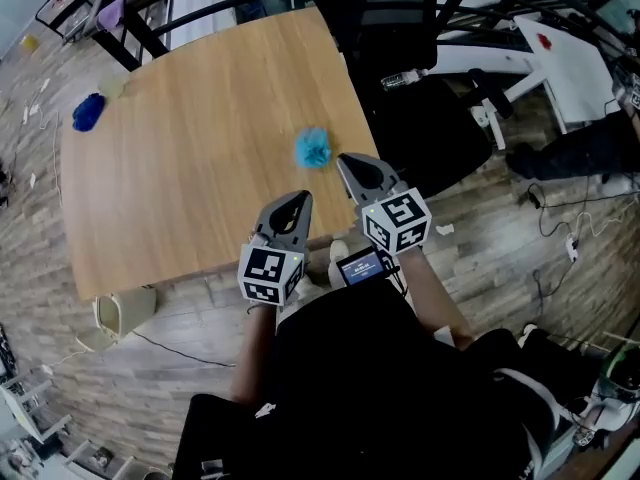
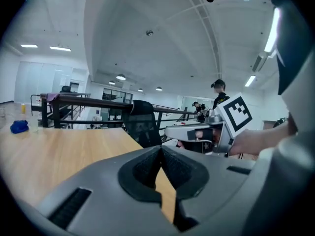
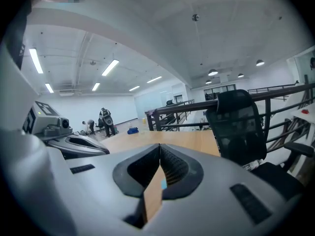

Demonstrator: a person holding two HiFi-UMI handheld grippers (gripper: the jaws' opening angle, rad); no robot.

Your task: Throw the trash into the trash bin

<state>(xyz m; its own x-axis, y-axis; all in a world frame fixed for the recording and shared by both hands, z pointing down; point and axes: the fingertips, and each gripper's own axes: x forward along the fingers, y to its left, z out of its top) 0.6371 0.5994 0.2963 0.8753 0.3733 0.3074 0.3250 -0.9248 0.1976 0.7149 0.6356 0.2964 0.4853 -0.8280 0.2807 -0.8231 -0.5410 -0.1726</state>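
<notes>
Wooden bench [image 1: 180, 148] is being flanked by black chair [image 3: 236, 127] on plank floor [image 1: 130, 368]; room is being lit by ceiling strips [image 3: 110, 67].

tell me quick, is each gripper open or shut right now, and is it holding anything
left gripper: jaws closed, holding nothing
right gripper: jaws closed, holding nothing
</notes>
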